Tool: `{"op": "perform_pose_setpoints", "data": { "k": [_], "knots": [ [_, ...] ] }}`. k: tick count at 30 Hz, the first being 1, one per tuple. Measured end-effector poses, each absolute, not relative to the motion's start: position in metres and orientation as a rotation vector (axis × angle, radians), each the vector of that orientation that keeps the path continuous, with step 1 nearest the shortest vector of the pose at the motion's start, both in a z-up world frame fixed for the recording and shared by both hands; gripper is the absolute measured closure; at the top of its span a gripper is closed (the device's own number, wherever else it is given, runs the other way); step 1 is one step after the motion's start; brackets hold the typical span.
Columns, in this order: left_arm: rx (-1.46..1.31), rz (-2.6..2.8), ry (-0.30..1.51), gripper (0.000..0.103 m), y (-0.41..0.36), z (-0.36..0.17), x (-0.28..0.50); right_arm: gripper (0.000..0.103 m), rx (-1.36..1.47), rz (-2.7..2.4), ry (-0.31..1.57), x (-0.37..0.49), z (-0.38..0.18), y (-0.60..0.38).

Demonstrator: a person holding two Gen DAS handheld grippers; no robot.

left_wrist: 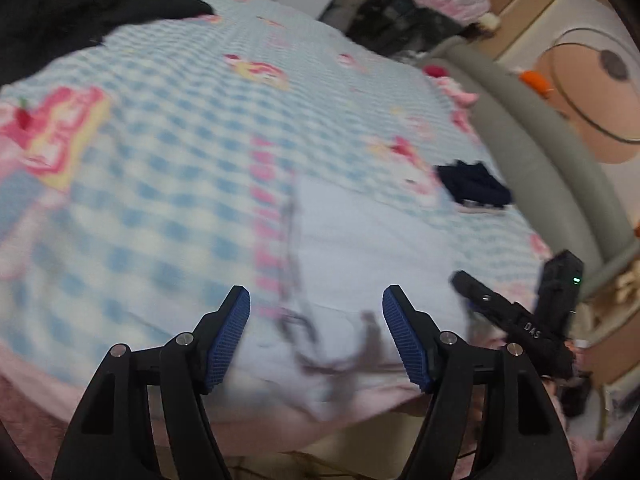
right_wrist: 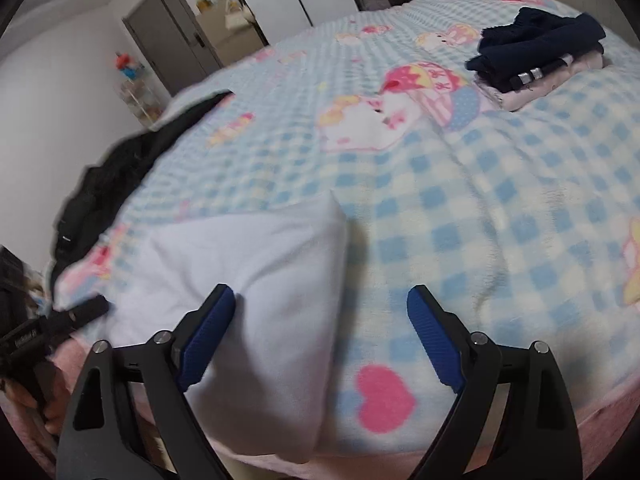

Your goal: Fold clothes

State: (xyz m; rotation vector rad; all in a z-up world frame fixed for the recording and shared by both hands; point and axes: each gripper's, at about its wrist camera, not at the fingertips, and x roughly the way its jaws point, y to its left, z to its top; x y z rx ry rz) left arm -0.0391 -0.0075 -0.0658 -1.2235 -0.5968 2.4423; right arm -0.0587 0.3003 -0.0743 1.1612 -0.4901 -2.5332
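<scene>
A pale white-lilac garment (right_wrist: 256, 280) lies folded near the front edge of the bed; in the left wrist view the same garment (left_wrist: 360, 248) shows a dark printed line along its left side. My left gripper (left_wrist: 316, 308) hovers open above its near edge with nothing between the blue pads. My right gripper (right_wrist: 320, 308) is open too, its left finger over the garment's right part and its right finger over the blanket. The right gripper (left_wrist: 516, 316) also shows at the right of the left wrist view, and the left gripper (right_wrist: 60, 324) at the left of the right wrist view.
A blue-checked cartoon blanket (right_wrist: 480, 200) covers the bed. A stack of folded dark and light clothes (right_wrist: 536, 56) sits at the far right. A heap of black clothing (left_wrist: 80, 12) lies at the far left. A grey padded headboard (left_wrist: 532, 152) borders the right side.
</scene>
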Motion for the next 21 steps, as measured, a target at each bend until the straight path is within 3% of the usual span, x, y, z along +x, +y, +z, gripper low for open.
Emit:
{"op": "perform_pose_setpoints", "data": {
  "k": [6,14,21],
  "knots": [
    [-1.351,2.440,-0.500,0.030,0.004,-0.086,-0.051,0.014,1.231,-2.515,-0.391,-0.058,-0.082,0.286],
    [-1.250,2.203,-0.760,0.027,-0.002,-0.100,-0.048,0.011,1.267,-2.435,-0.477,-0.060,-0.088,0.290],
    [-1.287,2.190,-0.790,0.023,0.004,-0.118,-0.057,0.006,1.314,-2.429,-0.415,-0.063,-0.095,0.276]
  ]
}}
